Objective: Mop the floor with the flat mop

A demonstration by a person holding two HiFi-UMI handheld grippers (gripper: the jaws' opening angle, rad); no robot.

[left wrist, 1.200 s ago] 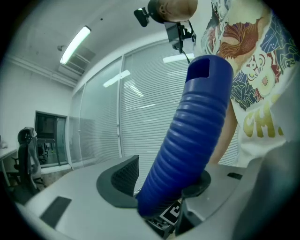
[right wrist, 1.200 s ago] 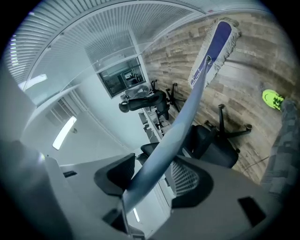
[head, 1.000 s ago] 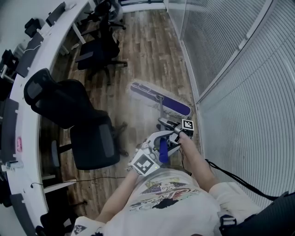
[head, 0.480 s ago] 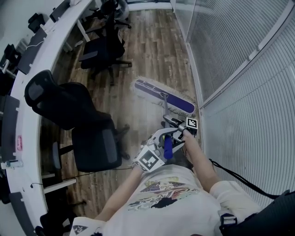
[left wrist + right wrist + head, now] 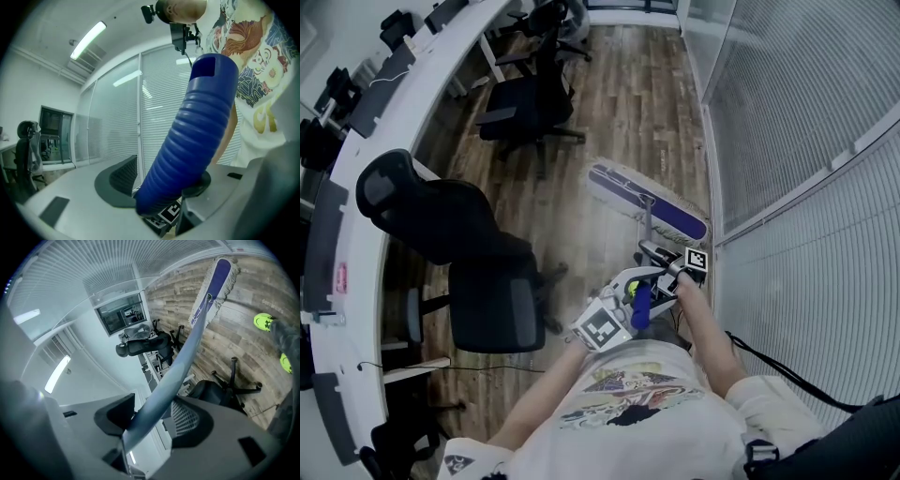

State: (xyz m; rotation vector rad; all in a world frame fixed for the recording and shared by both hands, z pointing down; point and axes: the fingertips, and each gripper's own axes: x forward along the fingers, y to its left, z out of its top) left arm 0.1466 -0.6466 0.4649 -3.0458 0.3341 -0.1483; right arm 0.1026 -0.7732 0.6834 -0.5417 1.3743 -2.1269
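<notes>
Head view puts your left gripper point(image 5: 626, 305) nearest, its jaws closed round the mop's blue ribbed grip point(image 5: 197, 131); that top hold likely drives the push. Just ahead, your right gripper point(image 5: 667, 265) clamps the pale pole point(image 5: 187, 348) lower down, likely to steer. Farther out, the flat mop head point(image 5: 649, 202) lies flat on the wood floor point(image 5: 619, 103), close beside the glass partition point(image 5: 769, 94). You have one mop and two grippers. I count three office chairs point(image 5: 441, 225) along the desk point(image 5: 361, 253), the farthest unclear.

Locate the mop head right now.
Head view, right of centre: the mop head lies flat on the wood floor, one end near the base of the glass partition, with a black office chair to its upper left.
</notes>
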